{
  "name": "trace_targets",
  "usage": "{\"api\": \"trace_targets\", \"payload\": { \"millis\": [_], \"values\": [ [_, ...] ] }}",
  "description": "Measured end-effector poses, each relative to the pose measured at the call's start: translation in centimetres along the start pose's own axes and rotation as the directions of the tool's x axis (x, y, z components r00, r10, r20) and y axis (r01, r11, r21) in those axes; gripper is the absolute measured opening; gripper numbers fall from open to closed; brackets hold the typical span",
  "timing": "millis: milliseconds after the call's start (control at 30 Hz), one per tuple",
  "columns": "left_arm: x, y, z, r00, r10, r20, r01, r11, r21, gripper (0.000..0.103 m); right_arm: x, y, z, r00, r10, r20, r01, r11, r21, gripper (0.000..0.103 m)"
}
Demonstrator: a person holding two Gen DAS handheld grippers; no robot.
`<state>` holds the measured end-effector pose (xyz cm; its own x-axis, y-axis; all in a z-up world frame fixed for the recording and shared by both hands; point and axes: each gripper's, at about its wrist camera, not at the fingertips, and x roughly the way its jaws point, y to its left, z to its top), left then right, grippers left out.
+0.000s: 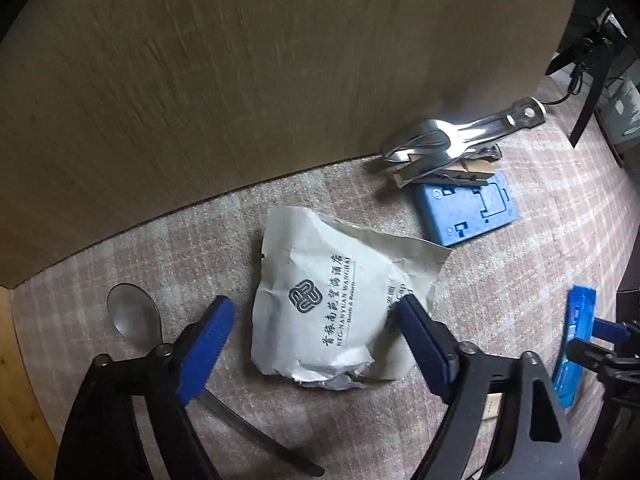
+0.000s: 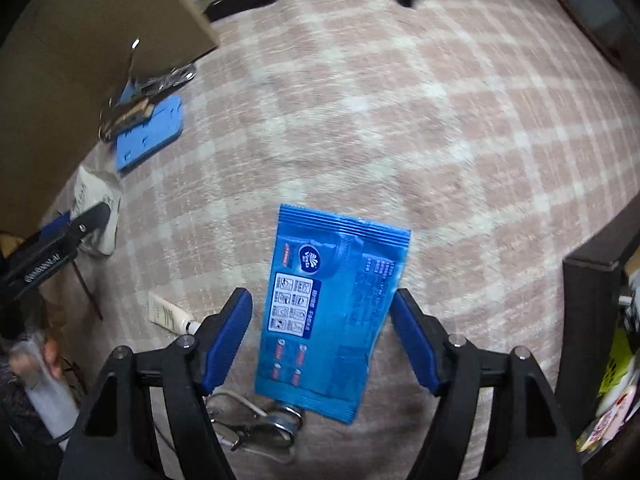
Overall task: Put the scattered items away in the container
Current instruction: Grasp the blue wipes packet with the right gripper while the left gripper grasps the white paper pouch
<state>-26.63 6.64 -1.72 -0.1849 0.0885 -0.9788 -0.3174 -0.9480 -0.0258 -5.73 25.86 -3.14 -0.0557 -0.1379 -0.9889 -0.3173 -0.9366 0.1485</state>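
On the pink checked carpet (image 2: 420,128), w/ the big cardboard box (image 1: 240,80) as landmark: in the left wrist view a steel spoon (image 1: 132,312) lies left-most, just below the box's lower edge, its handle running under the left gripper (image 1: 316,332). That gripper points down at a crumpled white hotel packet (image 1: 320,300) lying near the box's bottom edge; jaws spread wide, one blue pad at each side of the packet, not pressing it, so nothing gripped. Further right, right against the box's corner, a pile of shiny metal utensils (image 1: 452,132) w/ a wooden clothespin (image 1: 448,174) sits partly on a blue plastic block (image 1: 468,210). Far right, well away from the box, a blue wipes pack (image 1: 576,344) shows w/ the other gripper over it.

Right wrist view: box at upper left, utensil pile & blue block at its corner, white packet below that w/ the left gripper on it. A small white tube (image 2: 168,314) lies lower, apart from the box. Centre: the right gripper (image 2: 322,336) points down over the wipes pack, well clear of the box; jaws released, pads beside the pack's edges, contact can't tell. Metal clips (image 2: 260,428) w/ a ring lie beneath the pack's near end.
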Motion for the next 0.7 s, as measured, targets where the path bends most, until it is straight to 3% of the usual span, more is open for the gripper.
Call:
{"api": "trace_targets", "payload": {
  "millis": [67,200,267,300,367,700],
  "values": [
    [-0.3,-0.2,-0.2,1.0,-0.012,0.01,0.012,1.0,0.009,0.063,0.4,1.4,0.0,0.999,-0.049,0.002,0.05,0.998,-0.048,0.073],
    [-0.5,-0.1,-0.6,0.999,-0.027,0.025,0.027,1.0,0.006,0.052,0.7,2.8,-0.4,0.995,-0.096,0.016,0.097,0.986,-0.137,0.069],
    [-0.6,0.2,-0.8,0.999,-0.044,0.03,0.044,0.999,-0.006,0.044,0.6,3.2,-1.0,0.992,-0.123,0.032,0.127,0.973,-0.194,0.056],
    [-0.6,0.3,-0.9,0.998,-0.051,0.031,0.052,0.999,-0.015,0.042,0.6,3.3,-1.2,0.991,-0.126,0.036,0.13,0.968,-0.214,0.055],
    [-0.7,0.8,-1.1,0.997,-0.075,0.03,0.076,0.996,-0.046,0.033,0.6,3.3,-1.8,0.993,-0.116,0.032,0.12,0.961,-0.247,0.047],
    [-1.4,0.9,-2.4,0.993,-0.111,0.028,0.113,0.986,-0.121,0.023,-1.9,-3.4,-3.5,1.0,-0.014,0.009,0.016,0.964,-0.264,0.014]
  ]
}}
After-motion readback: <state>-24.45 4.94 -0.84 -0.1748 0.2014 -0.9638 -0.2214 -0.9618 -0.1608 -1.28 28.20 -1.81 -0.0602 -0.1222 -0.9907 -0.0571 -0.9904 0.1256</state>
